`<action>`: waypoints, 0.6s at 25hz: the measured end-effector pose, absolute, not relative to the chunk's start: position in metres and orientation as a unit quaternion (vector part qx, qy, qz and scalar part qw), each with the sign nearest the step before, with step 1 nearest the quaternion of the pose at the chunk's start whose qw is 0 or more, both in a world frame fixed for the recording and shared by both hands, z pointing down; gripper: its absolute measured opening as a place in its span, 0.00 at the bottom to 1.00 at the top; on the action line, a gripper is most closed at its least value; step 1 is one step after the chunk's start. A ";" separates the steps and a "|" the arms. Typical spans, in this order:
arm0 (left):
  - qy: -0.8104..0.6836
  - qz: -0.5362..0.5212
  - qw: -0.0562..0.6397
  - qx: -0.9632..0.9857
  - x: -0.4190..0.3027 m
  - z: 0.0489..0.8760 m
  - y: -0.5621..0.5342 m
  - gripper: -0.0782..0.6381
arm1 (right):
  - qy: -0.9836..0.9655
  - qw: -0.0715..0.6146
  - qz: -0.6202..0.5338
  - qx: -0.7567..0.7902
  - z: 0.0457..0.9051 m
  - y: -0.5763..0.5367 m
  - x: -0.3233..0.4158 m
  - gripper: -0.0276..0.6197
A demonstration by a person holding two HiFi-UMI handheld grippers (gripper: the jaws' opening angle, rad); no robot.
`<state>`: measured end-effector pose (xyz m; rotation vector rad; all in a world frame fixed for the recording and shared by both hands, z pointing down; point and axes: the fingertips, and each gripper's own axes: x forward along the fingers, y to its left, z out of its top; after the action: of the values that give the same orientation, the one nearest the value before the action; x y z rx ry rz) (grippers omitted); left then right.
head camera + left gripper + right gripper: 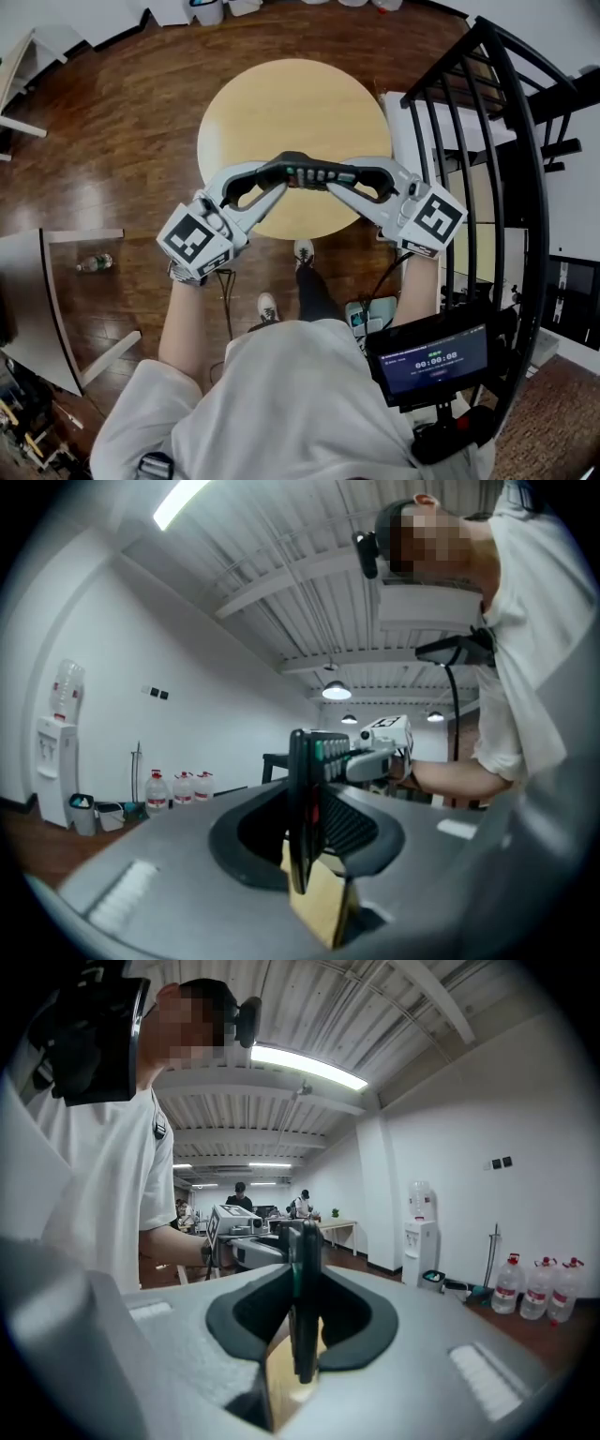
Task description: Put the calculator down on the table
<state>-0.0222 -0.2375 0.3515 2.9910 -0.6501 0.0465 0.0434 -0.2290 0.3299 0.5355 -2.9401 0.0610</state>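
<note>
A dark calculator (310,174) with green and white keys hangs between my two grippers above the near part of the round wooden table (291,103). My left gripper (281,178) is shut on its left end, and my right gripper (339,180) on its right end. In the left gripper view the calculator (305,808) stands edge-on between the jaws, keys facing right. The right gripper view shows the calculator (304,1297) as a thin dark slab clamped in the jaws, with the table's pale wood below.
A black metal railing (506,141) curves along the right side. A white-framed panel (47,309) and a small bottle (94,263) lie on the dark wood floor at left. Water jugs (178,787) and a dispenser (54,752) stand by the far wall.
</note>
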 end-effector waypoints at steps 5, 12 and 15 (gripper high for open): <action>-0.221 0.020 0.094 0.971 -0.016 0.398 -0.267 0.25 | -0.977 0.087 0.067 0.182 0.375 -0.259 0.050 0.16; -0.242 0.043 0.131 0.960 -0.010 0.445 -0.286 0.25 | -0.975 0.092 0.107 0.173 0.423 -0.284 0.056 0.17; -0.248 0.052 0.142 0.957 -0.013 0.457 -0.295 0.25 | -0.974 0.092 0.118 0.172 0.436 -0.295 0.053 0.17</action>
<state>-0.0132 -0.2954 0.4570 2.7618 -0.7143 0.1498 0.0532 -0.2951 0.4364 0.5105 -2.8915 0.3492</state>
